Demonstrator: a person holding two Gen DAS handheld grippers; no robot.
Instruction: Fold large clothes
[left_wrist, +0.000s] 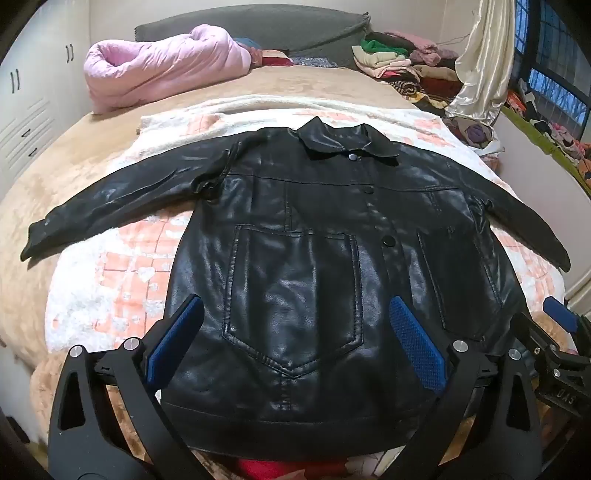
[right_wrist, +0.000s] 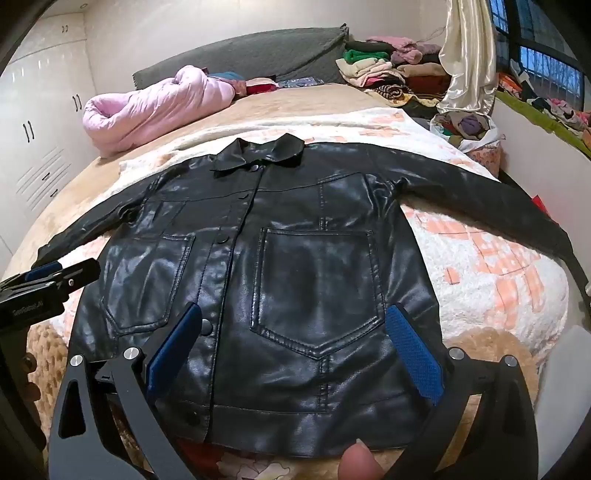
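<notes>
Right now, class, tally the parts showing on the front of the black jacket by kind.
On the black jacket:
Sleeves: 2
Large patch pockets: 2
Collars: 1
Total: 5

The jacket (left_wrist: 295, 258) lies front-up on a blanket (left_wrist: 122, 280) on the bed (left_wrist: 55, 177), sleeves spread left and right, collar toward the headboard (left_wrist: 258, 26). Behind it: a quilt (left_wrist: 159, 66) left, clothes (left_wrist: 399, 62) right.
</notes>
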